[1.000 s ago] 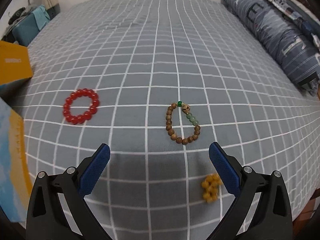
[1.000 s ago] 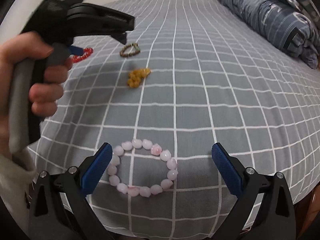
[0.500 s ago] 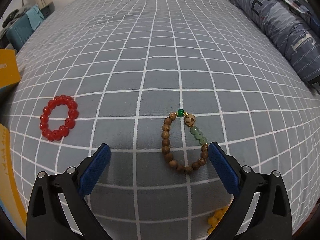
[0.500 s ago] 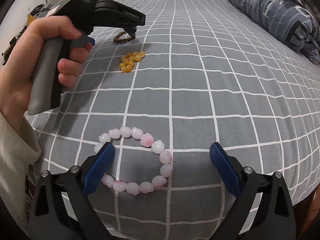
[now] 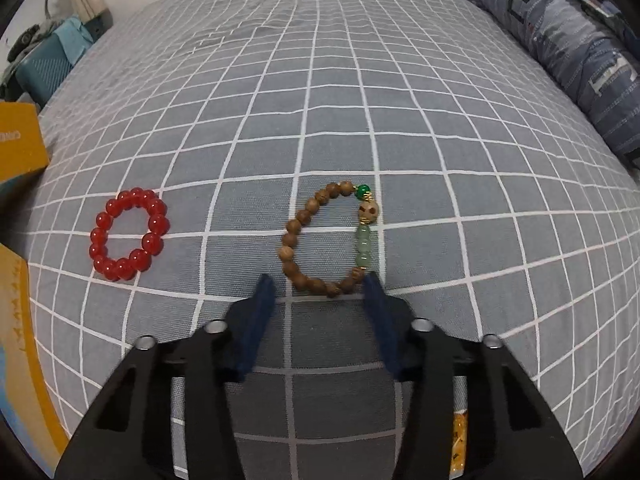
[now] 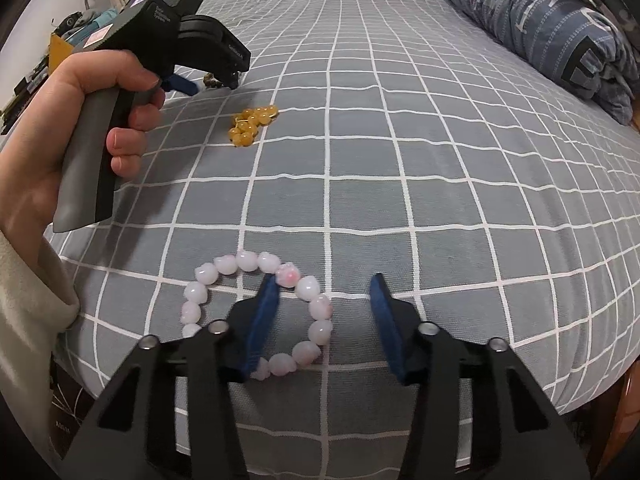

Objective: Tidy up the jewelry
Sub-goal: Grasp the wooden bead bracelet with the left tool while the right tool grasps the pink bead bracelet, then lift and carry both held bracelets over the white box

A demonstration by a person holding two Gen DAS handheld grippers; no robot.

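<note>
Grey checked bedding covers the bed, and all the jewelry lies on it. In the left wrist view we see our left gripper low over a wooden bead bracelet, which carries a dark green bead, a carved pale bead and 2 light green beads on its right side. The 2 blue fingers stand apart with a clear gap between them; the right tip touches or nearly touches the bracelet's lower right beads, and the left tip sits just beside its lower left, so the near arc of beads lies at the mouth of the gap without being clamped. A red bead bracelet rests well to the left, near an orange box at the bed's edge. A sliver of yellow beads shows behind the right finger's frame.

In the right wrist view our right gripper is down at a pale pink bead bracelet. Its fingers are also apart: the left one lies inside the ring, and the right one sits outside, so the ring's right side runs between them unpinched. Farther up the bed a bunched yellow bead bracelet lies alone. At upper left our left hand grips the other tool's handle. A blue patterned duvet is piled along the right side.
</note>
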